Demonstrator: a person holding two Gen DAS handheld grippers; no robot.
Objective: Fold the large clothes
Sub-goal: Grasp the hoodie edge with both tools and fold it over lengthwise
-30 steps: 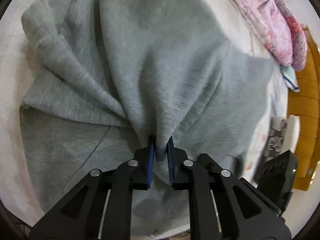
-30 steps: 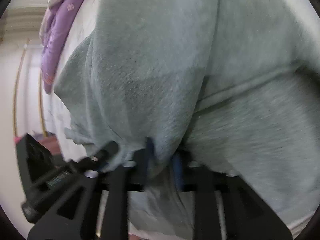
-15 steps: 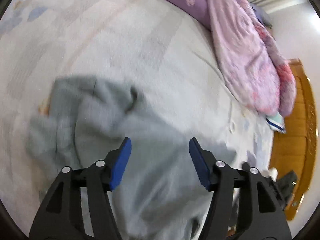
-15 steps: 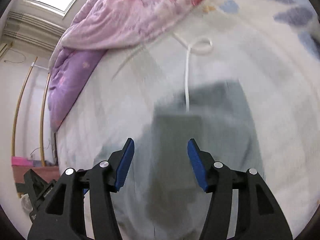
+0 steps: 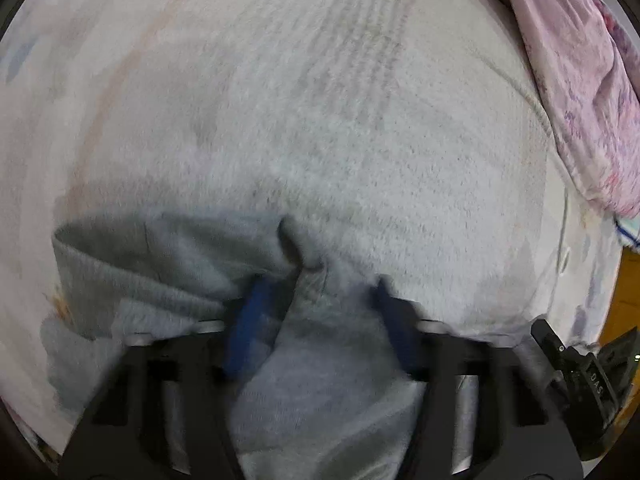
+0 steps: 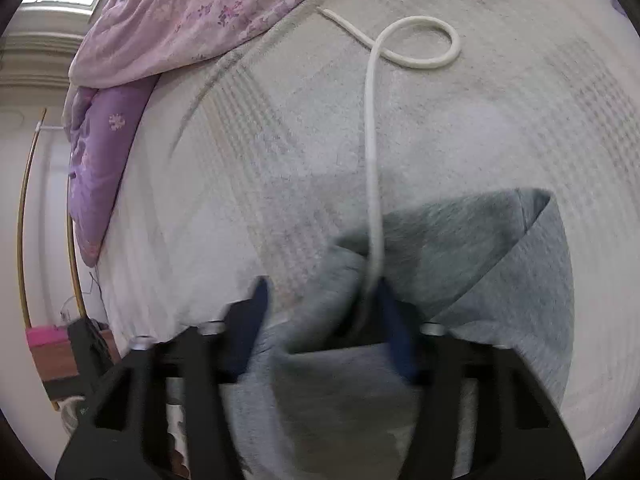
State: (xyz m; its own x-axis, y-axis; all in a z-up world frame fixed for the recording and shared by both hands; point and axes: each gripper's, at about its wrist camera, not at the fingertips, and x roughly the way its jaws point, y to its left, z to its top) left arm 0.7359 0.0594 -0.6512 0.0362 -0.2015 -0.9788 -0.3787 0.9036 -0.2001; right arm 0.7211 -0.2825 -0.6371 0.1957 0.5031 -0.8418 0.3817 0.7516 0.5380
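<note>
A grey hooded sweatshirt (image 5: 168, 272) lies bunched on the pale bed cover (image 5: 320, 100). My left gripper (image 5: 316, 300) is open, low over the cloth, with a fold of grey fabric between its blue pads (image 5: 248, 320). In the right wrist view the same sweatshirt (image 6: 500, 280) lies under my right gripper (image 6: 324, 304), which is open with cloth and the white drawstring (image 6: 372, 140) between its fingers. The drawstring runs away across the bed cover (image 6: 500, 120) and ends in a loop.
A pink and purple floral quilt (image 5: 580, 80) is heaped along the far side of the bed, also in the right wrist view (image 6: 180, 20). A wooden bed frame (image 5: 624, 300) shows at the right edge. The other gripper (image 5: 580, 364) is at lower right.
Both grippers let go of the sweatshirt, which dropped onto the bed. They then came down close over the cloth with their jaws open.
</note>
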